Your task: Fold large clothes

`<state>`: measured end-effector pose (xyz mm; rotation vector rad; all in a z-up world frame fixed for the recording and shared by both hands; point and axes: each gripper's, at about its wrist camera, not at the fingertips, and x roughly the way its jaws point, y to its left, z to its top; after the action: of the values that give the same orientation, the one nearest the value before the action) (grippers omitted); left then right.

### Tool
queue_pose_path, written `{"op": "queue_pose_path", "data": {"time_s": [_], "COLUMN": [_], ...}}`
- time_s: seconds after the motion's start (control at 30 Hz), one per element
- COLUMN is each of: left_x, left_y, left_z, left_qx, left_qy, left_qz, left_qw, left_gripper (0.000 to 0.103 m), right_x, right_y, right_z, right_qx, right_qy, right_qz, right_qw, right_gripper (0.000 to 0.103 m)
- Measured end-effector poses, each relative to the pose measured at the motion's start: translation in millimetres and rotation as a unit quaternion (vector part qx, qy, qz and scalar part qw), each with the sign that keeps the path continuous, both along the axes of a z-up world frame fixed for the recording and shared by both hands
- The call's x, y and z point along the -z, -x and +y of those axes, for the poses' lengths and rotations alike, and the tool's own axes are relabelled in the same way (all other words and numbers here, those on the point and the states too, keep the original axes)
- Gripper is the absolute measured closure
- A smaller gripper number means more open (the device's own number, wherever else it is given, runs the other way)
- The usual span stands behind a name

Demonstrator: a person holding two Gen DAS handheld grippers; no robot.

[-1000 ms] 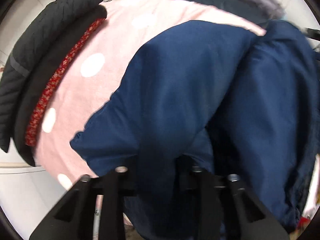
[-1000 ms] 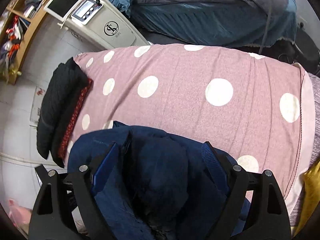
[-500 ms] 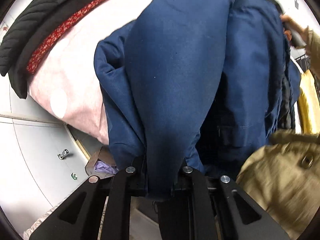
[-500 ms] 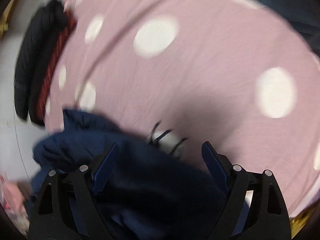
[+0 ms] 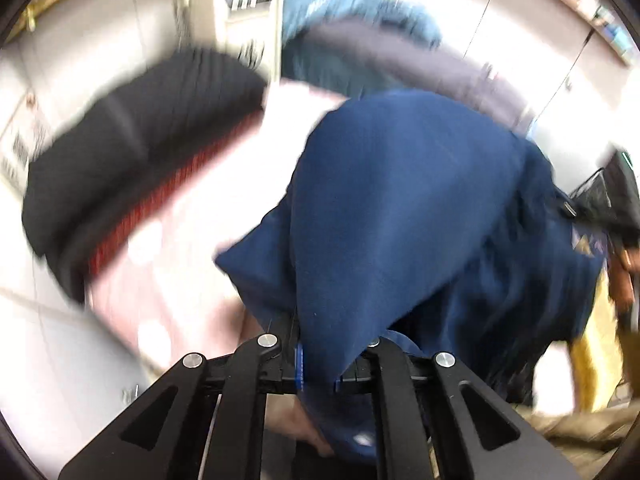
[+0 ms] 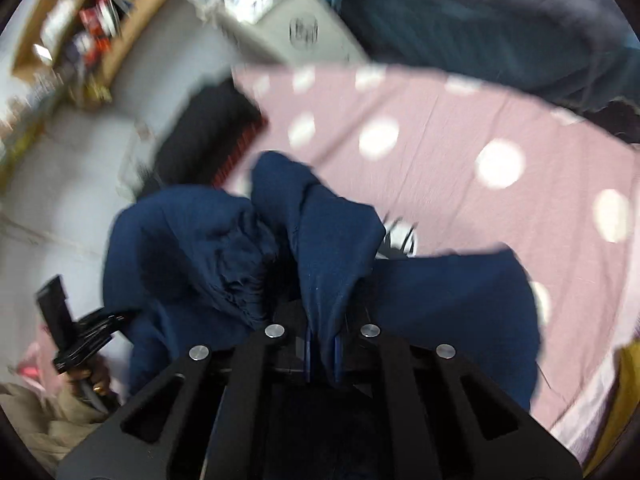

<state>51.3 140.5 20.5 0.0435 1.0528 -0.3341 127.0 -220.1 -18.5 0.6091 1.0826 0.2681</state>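
We've got both grippers clamped on the navy garment [image 6: 332, 240]. Left gripper [image 5: 318, 368] pinches one fold, right gripper [image 6: 322, 354] pinches another, and the cloth hangs bunched between them above the pink dotted sheet [image 6: 460, 128], near the black folded pile [image 5: 132, 152].

Left tool [image 5: 318, 364], right tool [image 6: 321, 354]: apparently clamped.

Left claw [image 5: 318, 364] tips buried in navy garment [image 5: 400, 208], black folded clothes [image 5: 132, 148] motion-blurred, shelf items [image 6: 86, 20] unreadable
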Motion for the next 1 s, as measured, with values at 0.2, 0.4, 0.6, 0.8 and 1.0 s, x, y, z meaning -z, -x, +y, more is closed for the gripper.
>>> {"op": "queue_pose_path", "data": {"time_s": [0.2, 0.4, 0.6, 0.8, 1.0], "left_x": [-74.0, -80.7, 50.8, 133.2, 121.0], "left_y": [-57.6, -133.5, -211.3, -189.0, -134.5], "left_z": [-30.4, -15.4, 19.4, 48.6, 14.3], "left_qx": [0.047, -0.002, -0.094, -0.145, -0.072], "left_qy": [0.042, 0.104, 0.053, -0.034, -0.078], "left_qz": [-0.095, -0.103, 0.055, 0.118, 0.078], "left_qw": [0.9935, 0.9892, 0.9926, 0.9818, 0.9913], "left_gripper": [0.094, 0.093, 0.061, 0.036, 0.016], "right_x": [-174.5, -226.0, -92.7, 67.4, 75.8], "right_y": [131.8, 244.6, 306.9, 378.3, 347.7], "right_z": [-90.3, -130.1, -232.2, -238.5, -168.7], "right_qx": [0.164, 0.272, 0.416, 0.564, 0.483], "right_qy": [0.009, 0.068, 0.033, 0.011, 0.089], "right_qz": [-0.19, -0.271, -0.127, 0.089, 0.099], "right_qw": [0.968, 0.921, 0.9, 0.821, 0.865], "right_gripper": [0.096, 0.096, 0.022, 0.027, 0.027]}}
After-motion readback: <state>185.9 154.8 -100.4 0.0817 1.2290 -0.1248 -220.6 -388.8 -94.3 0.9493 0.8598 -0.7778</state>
